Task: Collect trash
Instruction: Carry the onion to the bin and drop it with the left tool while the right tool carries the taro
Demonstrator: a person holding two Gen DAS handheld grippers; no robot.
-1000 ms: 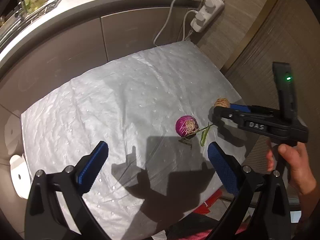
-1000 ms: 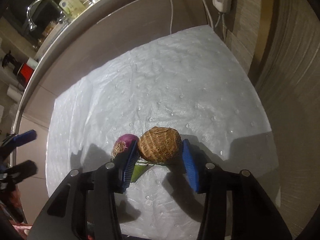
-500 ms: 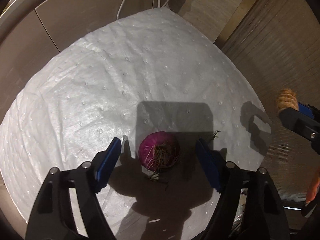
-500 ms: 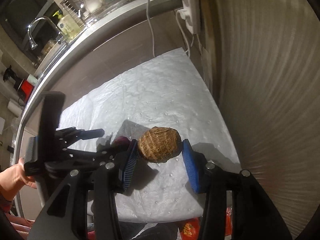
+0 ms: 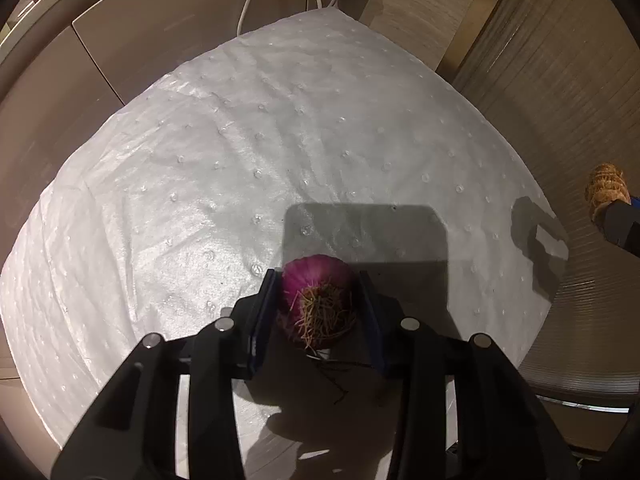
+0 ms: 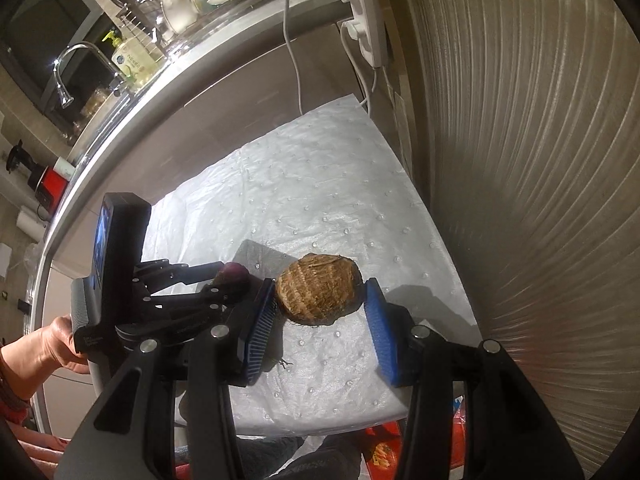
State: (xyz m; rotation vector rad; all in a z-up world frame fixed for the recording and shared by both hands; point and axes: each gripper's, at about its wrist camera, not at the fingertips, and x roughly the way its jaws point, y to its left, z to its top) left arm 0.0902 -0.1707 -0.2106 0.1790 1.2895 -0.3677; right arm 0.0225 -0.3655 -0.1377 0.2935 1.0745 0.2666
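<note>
Our left gripper (image 5: 318, 308) is closing its jaws on the red onion (image 5: 316, 300) over the white mat (image 5: 240, 140); our right gripper (image 6: 320, 316) pinches the brown root (image 6: 318, 294), raised above the mat

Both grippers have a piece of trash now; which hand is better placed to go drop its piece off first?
Right, probably. The right gripper already holds the brown root raised off the white pad. The left gripper is low over the pad, its jaws closing around the red onion.

Both wrist views, steeply down, white mat (image 5: 280, 140) shared
</note>
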